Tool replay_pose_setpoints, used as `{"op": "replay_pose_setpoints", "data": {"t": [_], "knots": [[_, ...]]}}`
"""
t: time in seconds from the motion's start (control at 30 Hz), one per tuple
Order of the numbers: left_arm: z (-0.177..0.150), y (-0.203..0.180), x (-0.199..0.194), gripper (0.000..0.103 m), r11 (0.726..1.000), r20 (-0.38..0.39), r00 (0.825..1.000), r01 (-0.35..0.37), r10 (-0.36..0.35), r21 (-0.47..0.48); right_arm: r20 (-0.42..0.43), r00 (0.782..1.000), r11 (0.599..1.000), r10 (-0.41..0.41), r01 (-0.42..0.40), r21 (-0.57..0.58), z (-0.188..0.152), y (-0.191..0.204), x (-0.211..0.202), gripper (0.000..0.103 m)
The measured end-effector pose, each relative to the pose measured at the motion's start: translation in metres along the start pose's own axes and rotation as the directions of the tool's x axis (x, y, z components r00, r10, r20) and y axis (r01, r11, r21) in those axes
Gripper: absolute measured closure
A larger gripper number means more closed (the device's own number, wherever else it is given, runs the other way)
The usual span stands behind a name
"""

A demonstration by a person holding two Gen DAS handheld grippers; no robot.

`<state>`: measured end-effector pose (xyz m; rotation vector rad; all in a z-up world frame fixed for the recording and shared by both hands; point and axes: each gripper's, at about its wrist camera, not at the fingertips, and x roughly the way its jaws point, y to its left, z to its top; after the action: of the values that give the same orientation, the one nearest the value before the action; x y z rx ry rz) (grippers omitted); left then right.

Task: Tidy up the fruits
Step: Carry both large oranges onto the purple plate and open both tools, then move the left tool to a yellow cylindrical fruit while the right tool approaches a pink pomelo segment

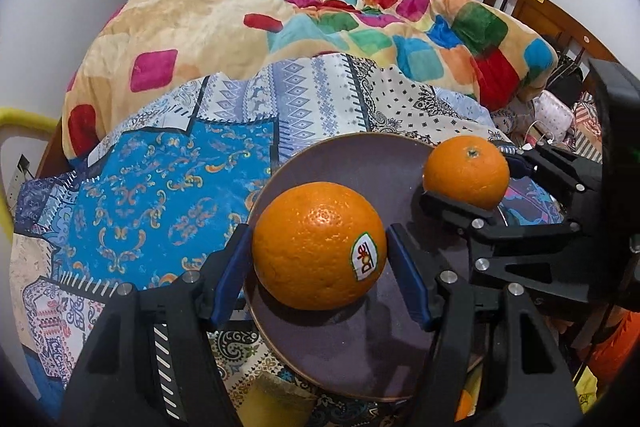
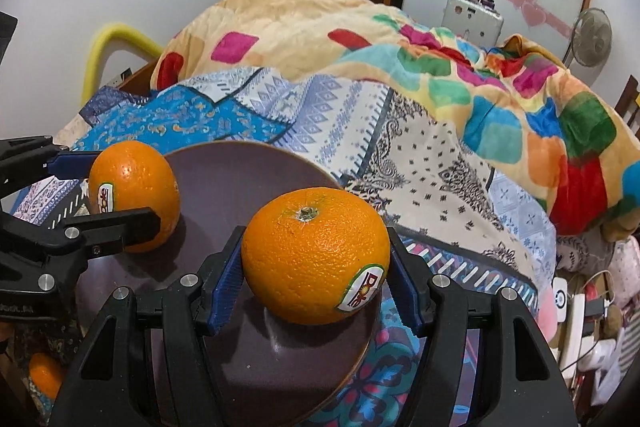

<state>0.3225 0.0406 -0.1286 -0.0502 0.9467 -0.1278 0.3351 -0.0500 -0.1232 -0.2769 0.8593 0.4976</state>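
Oranges: one [image 1: 319, 246] sits clamped in the left claw [image 1: 320, 259] and one [image 2: 316, 255] in the right claw [image 2: 316, 267], both low over the plate [image 1: 360, 163], unreleased; a third orange [image 2: 44, 375] waits beside it.

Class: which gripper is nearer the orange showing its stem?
Right. The right gripper grips the stem-up orange; the left gripper holds the other orange beside it.
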Motion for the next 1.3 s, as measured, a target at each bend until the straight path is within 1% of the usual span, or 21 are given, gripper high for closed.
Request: {"op": "replay_pose_setpoints", "data": {"t": [0.1, 0.2, 0.27, 0.33, 0.37, 0.47, 0.6, 0.63, 0.8, 0.9, 1.0, 1.03, 1.13, 1.3], "knots": [[-0.001, -0.003, 0.001, 0.035, 1.0, 0.001, 1.0, -0.011, 0.011, 0.014, -0.016, 1.0, 1.0, 0.011, -0.011, 0.005, 0.0, 0.0, 0.003, 0.041], [-0.001, -0.005, 0.001, 0.035, 0.999, 0.003, 1.0, -0.021, 0.02, 0.029, -0.01, 1.0, 1.0, -0.005, 0.005, 0.0, 0.0, 0.002, 0.002, 0.04], [-0.001, -0.005, 0.001, 0.035, 0.999, 0.002, 1.0, -0.021, 0.021, 0.028, 0.013, 1.0, 1.0, -0.006, 0.006, 0.001, 0.001, 0.001, -0.003, 0.034], [-0.001, -0.004, 0.001, 0.035, 1.0, 0.0, 1.0, -0.013, 0.013, 0.025, 0.042, 0.999, 1.0, -0.013, 0.013, -0.003, 0.002, 0.0, -0.011, 0.021], [-0.001, -0.002, 0.0, 0.035, 1.0, -0.002, 1.0, -0.006, 0.006, 0.02, 0.056, 0.998, 1.0, -0.018, 0.018, -0.005, 0.001, 0.0, -0.015, 0.02], [-0.003, 0.003, -0.003, 0.034, 1.0, 0.001, 1.0, 0.019, -0.019, 0.003, 0.072, 0.997, 1.0, -0.026, 0.026, 0.001, 0.0, -0.002, -0.023, 0.02], [-0.005, 0.003, -0.016, 0.033, 1.0, 0.036, 0.999, 0.027, -0.027, 0.002, 0.098, 0.995, 1.0, -0.023, 0.02, 0.024, -0.004, -0.007, -0.037, 0.02], [-0.006, 0.001, -0.02, 0.031, 1.0, 0.045, 0.999, 0.025, -0.025, 0.007, 0.107, 0.994, 0.999, -0.029, 0.026, 0.029, -0.006, -0.007, -0.042, 0.02], [-0.012, -0.005, -0.048, 0.029, 0.999, 0.104, 0.995, -0.008, 0.005, 0.031, 0.152, 0.987, 0.998, -0.049, 0.044, 0.032, -0.012, -0.006, -0.065, 0.02], [-0.019, -0.007, -0.067, 0.029, 0.999, 0.132, 0.991, -0.008, 0.002, 0.041, 0.178, 0.983, 0.999, -0.035, 0.03, 0.032, -0.017, -0.003, -0.08, 0.02], [-0.029, -0.007, -0.086, 0.025, 0.999, 0.165, 0.986, -0.014, 0.006, 0.043, 0.206, 0.978, 0.999, -0.036, 0.029, 0.04, -0.022, -0.001, -0.092, 0.02], [-0.032, -0.006, -0.089, 0.024, 0.999, 0.171, 0.985, -0.017, 0.009, 0.044, 0.217, 0.975, 0.999, -0.038, 0.029, 0.045, -0.024, 0.0, -0.097, 0.02], [-0.043, -0.006, -0.104, 0.023, 0.998, 0.191, 0.981, -0.044, 0.033, 0.054, 0.231, 0.972, 0.998, -0.041, 0.03, 0.051, -0.031, 0.001, -0.105, 0.02], [-0.063, 0.0, -0.118, 0.021, 0.996, 0.205, 0.977, -0.068, 0.056, 0.054, 0.266, 0.963, 0.997, -0.051, 0.034, 0.069, -0.047, 0.006, -0.12, 0.02]]}}
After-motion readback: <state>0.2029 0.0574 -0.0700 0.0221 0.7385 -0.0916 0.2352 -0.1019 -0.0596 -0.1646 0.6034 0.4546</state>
